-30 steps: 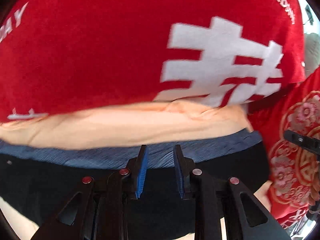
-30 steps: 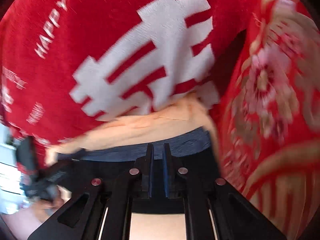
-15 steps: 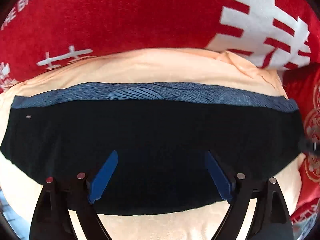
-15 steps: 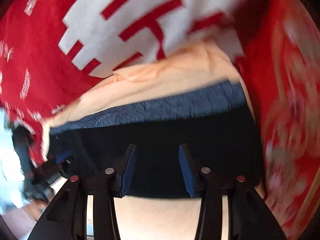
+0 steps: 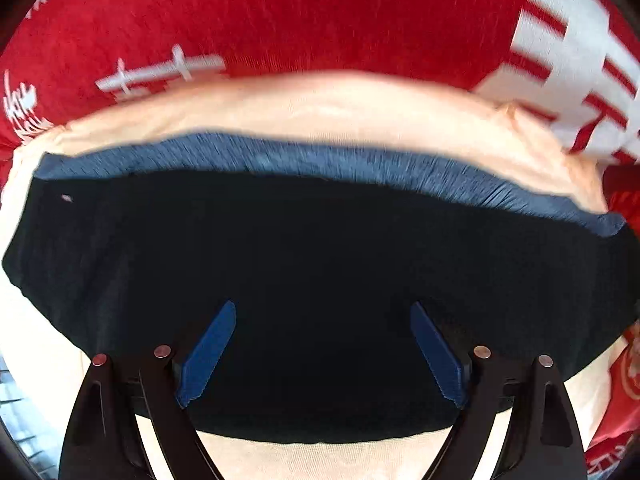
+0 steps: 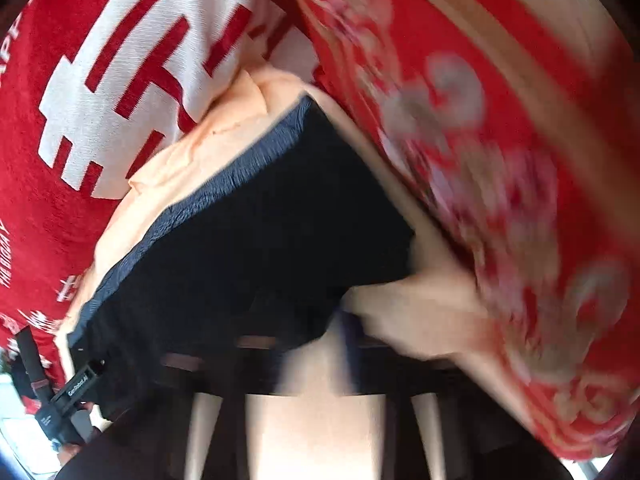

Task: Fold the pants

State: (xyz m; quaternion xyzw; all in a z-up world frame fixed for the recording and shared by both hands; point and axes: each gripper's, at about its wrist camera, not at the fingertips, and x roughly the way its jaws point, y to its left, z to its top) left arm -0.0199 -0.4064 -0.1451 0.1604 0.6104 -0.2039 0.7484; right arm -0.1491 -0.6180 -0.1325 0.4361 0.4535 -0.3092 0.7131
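- Left wrist view: the left claw (image 5: pixel 322 350) is standing wide apart over the dark pants (image 5: pixel 320 264), gripping nothing; the pants are filling the frame's middle, blue waistband (image 5: pixel 320 160) uppermost, lying on peach cloth (image 5: pixel 320 108) below a red blanket (image 5: pixel 280 20).
- Right wrist view: only here, the right claw (image 6: pixel 340 332), badly blurred at lower centre, is closing to fully shut at the pants' lower edge; whether cloth is pinched is unclear. A patterned red fabric (image 6: pixel 500 160) is filling the right.

Red blanket (image 5: pixel 320 20) close behind pants (image 5: pixel 320 280)
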